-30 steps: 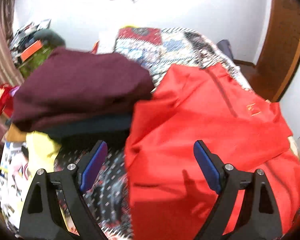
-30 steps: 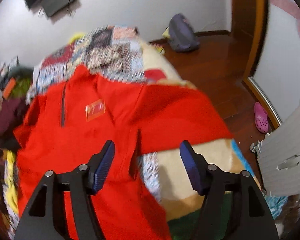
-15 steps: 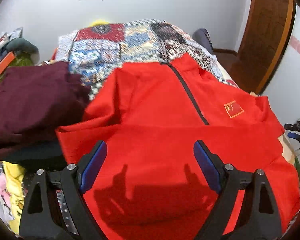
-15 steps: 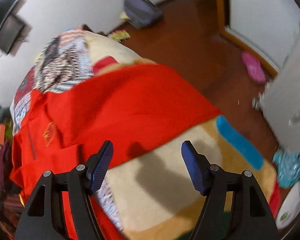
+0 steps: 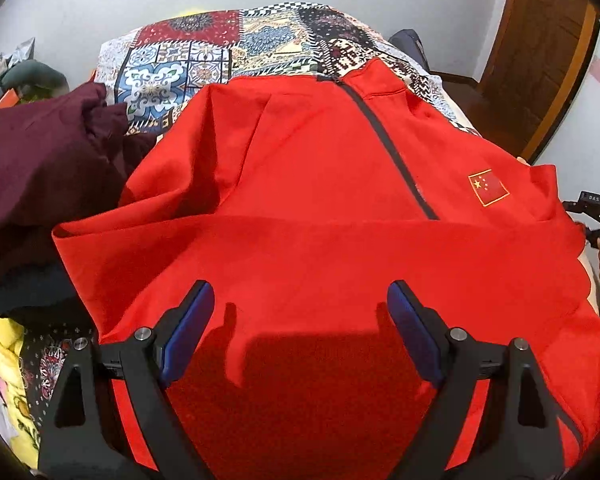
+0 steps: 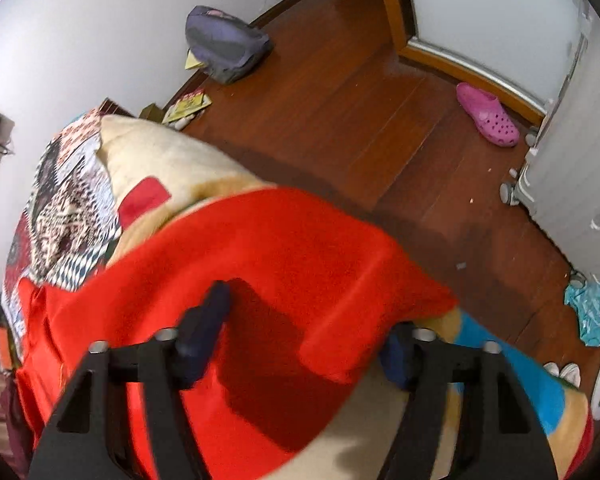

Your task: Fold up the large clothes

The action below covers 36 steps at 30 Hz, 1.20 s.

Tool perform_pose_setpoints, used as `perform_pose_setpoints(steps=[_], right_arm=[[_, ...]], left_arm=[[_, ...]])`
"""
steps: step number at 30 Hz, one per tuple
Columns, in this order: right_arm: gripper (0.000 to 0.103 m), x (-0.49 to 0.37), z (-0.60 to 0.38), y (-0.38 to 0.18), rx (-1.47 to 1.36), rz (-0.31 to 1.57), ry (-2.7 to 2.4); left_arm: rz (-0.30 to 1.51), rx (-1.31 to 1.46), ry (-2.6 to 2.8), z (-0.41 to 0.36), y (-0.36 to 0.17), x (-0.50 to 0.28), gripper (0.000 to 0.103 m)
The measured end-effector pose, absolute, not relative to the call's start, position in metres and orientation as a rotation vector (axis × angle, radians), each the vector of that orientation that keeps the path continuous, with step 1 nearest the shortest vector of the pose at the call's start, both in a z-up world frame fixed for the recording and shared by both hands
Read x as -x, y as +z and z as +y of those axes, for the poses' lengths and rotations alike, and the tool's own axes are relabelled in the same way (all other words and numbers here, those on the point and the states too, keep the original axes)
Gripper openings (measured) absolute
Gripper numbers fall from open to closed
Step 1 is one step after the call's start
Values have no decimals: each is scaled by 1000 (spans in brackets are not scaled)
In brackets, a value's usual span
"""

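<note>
A large red zip jacket [image 5: 320,168] lies spread on the bed, front up, with a flag patch [image 5: 488,186] on the chest and one sleeve laid across the body. My left gripper [image 5: 300,320] hovers open over the jacket's lower half, nothing between its blue pads. In the right wrist view the jacket's other sleeve [image 6: 300,264] hangs toward the bed's edge. My right gripper [image 6: 304,340] straddles the sleeve end, its jaws closing with the cloth between them and the pads still apart. Red cloth partly covers its right finger [image 6: 396,360].
A pile of maroon and dark clothes [image 5: 40,168] sits left of the jacket, on a patchwork quilt [image 5: 220,48]. A beige blanket [image 6: 160,160] covers the bed's right edge. On the wooden floor [image 6: 360,100] lie a backpack [image 6: 224,48], a pink clog [image 6: 488,116] and a teal cloth [image 6: 596,316].
The left gripper swung from the maroon pile to over the jacket and sank lower. The right gripper rolled and dropped to the bed's edge, where the sleeve end now lies between its fingers.
</note>
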State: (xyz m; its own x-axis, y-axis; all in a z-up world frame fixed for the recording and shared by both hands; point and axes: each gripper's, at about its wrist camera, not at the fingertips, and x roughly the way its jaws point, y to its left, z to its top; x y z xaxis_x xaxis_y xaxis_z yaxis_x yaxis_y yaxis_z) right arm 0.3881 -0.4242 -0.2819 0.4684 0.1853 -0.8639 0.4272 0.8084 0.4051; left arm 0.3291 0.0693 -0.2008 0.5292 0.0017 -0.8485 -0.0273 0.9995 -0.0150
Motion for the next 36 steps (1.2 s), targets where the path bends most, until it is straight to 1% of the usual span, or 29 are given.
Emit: perform_pose_setpoints(steps=[1,2,3,4,7,12,15,19,22,29,31,32,33,36], right_arm=[[38,-389,-423,-280,-629,1088,-172],[24,-390,-421,-275,-604,1079,-185],[13,-390,-417,-269,-577,1071,-193],[10,-389,-417,-266,-558,1060,-194],[7,-381,-402,-237,-466,984,-166],[7,-353,-357,-164,-272,819,-45],[7,-328,-319,-118,-201,733,117],[7,-303,-272,-95,-148,719,314],[7,-291,-239,-105,-122,776,419],[8,-284,-186,-185,-90,1050,474],[10,-281,-174,-201,-55,1130,470],[15,-280,-169,-205,-40,1163,475],[22,-278,-169,-208,-32,1192,483],[34,-276,-176,-201,-50,1204,500]], left_arm=[[1013,32,20,71,-201,-329,88],[1011,37,23,72,-201,-328,88],[1009,39,25,74,-200,-327,88],[1004,41,29,75,-199,-325,88],[988,37,34,78,-192,-319,88],[942,34,39,79,-178,-309,88],[923,42,36,79,-170,-303,88],[905,52,29,80,-161,-293,88],[901,55,25,80,-158,-285,88],[909,50,17,84,-156,-268,88],[911,51,18,86,-157,-265,88],[912,53,19,86,-158,-263,88],[914,57,20,88,-159,-263,88],[918,74,23,90,-163,-261,88]])
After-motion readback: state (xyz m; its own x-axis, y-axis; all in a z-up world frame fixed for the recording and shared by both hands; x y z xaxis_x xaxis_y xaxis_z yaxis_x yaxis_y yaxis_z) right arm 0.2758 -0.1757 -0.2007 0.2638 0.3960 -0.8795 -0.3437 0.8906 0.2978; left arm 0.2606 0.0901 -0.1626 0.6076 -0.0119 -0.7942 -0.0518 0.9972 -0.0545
